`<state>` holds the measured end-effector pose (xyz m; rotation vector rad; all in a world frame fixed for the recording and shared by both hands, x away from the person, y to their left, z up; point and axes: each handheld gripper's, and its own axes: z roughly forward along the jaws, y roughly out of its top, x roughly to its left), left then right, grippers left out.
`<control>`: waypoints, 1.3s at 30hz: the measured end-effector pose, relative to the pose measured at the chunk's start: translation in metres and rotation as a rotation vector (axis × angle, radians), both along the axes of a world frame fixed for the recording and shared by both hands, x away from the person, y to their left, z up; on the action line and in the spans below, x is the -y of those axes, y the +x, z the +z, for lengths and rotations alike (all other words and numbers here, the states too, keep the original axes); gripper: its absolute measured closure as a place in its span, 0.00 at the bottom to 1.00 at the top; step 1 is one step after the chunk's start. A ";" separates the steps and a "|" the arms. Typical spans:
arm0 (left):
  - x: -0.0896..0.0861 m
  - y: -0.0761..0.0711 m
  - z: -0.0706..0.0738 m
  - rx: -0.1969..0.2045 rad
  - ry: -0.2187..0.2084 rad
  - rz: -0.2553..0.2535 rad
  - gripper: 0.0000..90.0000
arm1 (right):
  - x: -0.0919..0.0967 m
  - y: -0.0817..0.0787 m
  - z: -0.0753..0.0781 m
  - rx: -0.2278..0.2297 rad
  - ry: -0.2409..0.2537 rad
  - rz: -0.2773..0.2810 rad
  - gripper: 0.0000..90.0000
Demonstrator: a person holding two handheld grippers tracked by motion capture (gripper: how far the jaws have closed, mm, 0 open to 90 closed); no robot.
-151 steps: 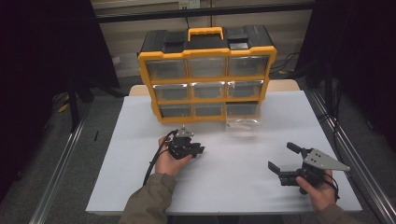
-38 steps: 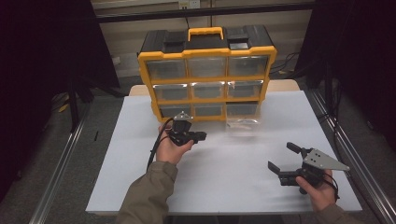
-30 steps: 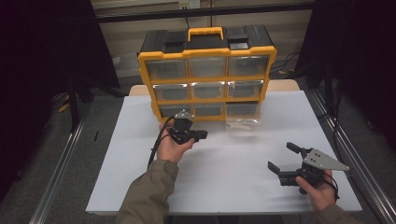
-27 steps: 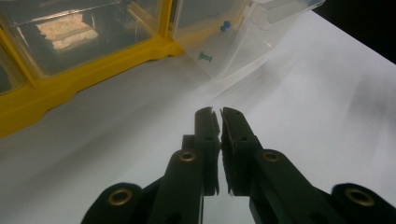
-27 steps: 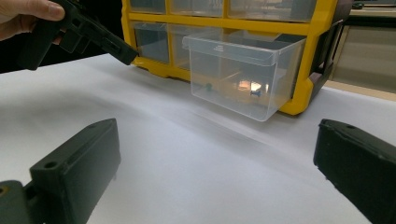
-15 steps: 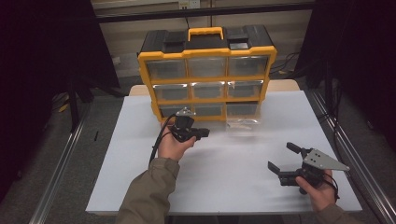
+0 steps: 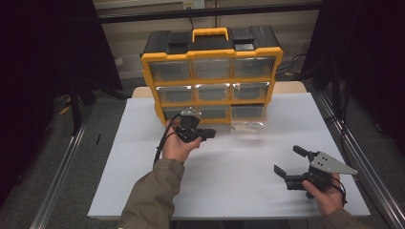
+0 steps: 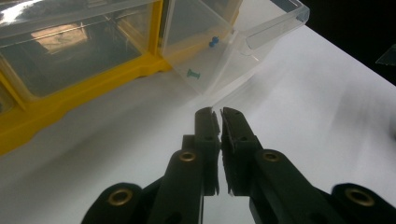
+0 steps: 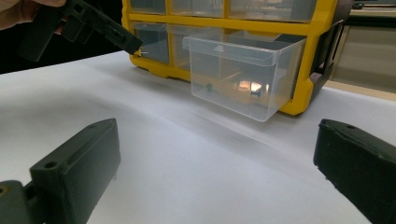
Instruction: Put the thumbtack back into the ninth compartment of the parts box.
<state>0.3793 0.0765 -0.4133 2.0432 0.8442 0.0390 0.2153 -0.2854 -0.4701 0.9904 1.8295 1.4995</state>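
A yellow and black drawer cabinet [image 7: 210,71] stands at the back of the white table [image 7: 143,191]. Its bottom right clear drawer [image 7: 248,126] is pulled out onto the table. Inside that drawer [image 8: 219,42] lie a green pushpin [image 8: 193,73] and a blue pushpin [image 8: 213,43]. My left gripper [image 7: 207,133] hovers just in front of the cabinet's bottom row, left of the drawer, its jaws [image 8: 219,114] shut with nothing between them. My right gripper [image 7: 289,160] rests near the front right of the table, open and empty, facing the drawer [image 9: 243,79].
The other clear drawers of the cabinet [image 9: 219,7] are closed. White table surface stretches between the two grippers. Metal rails [image 7: 62,171] run along both sides of the table, and the surroundings are dark.
The left gripper has moved away from the person toward the cabinet's bottom row and slightly to the right. The right gripper has stayed in place.
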 end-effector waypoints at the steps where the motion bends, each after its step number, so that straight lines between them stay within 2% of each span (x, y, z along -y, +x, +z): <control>1: 0.001 0.000 0.000 0.003 -0.010 -0.003 0.95 | 0.000 0.000 0.000 0.000 0.000 -0.001 0.00; 6: 0.002 0.001 0.003 0.002 -0.001 -0.006 0.95 | 0.000 0.000 0.000 -0.001 0.000 -0.001 0.00; 7: 0.003 0.001 0.003 0.004 -0.012 -0.006 0.95 | 0.000 0.000 0.000 -0.001 -0.001 -0.002 0.00; 14: 0.003 0.002 0.006 0.002 -0.008 -0.005 0.95 | 0.000 0.000 0.000 -0.002 0.000 -0.002 0.00; 15: 0.004 0.002 0.006 0.006 -0.019 -0.007 0.95 | 0.000 0.000 0.000 -0.001 -0.002 -0.001 0.00; 20: 0.005 0.003 0.009 0.005 -0.007 -0.005 0.95 | 0.000 0.000 0.000 -0.002 0.000 -0.003 0.00; 22: 0.006 0.004 0.009 0.010 -0.019 -0.008 0.95 | 0.000 0.000 0.000 -0.001 0.000 -0.002 0.00; 23: 0.006 0.004 0.011 0.005 -0.001 -0.012 0.95 | 0.000 0.000 0.000 -0.001 -0.001 -0.003 0.00; 25: 0.008 0.004 0.011 0.008 -0.016 -0.010 0.95 | 0.000 0.000 0.000 -0.002 -0.001 -0.004 0.00; 27: 0.008 0.005 0.012 0.005 -0.005 -0.012 0.95 | 0.000 0.000 0.000 -0.002 -0.001 -0.001 0.00; 29: 0.009 0.005 0.012 0.010 -0.020 -0.011 0.95 | 0.000 0.000 0.000 -0.003 0.000 -0.003 0.00; 34: 0.011 0.005 0.015 0.006 -0.010 -0.020 0.95 | 0.000 0.000 0.000 -0.002 -0.003 0.000 0.00; 35: 0.012 0.005 0.015 0.010 -0.023 -0.021 0.95 | 0.000 0.000 0.000 -0.003 -0.002 0.000 0.00; 38: 0.013 0.006 0.017 0.009 -0.025 -0.022 0.95 | 0.000 0.000 0.000 -0.001 -0.001 -0.001 0.00; 39: 0.014 0.006 0.018 0.006 -0.014 -0.024 0.95 | 0.000 0.000 0.000 -0.001 -0.001 -0.002 0.00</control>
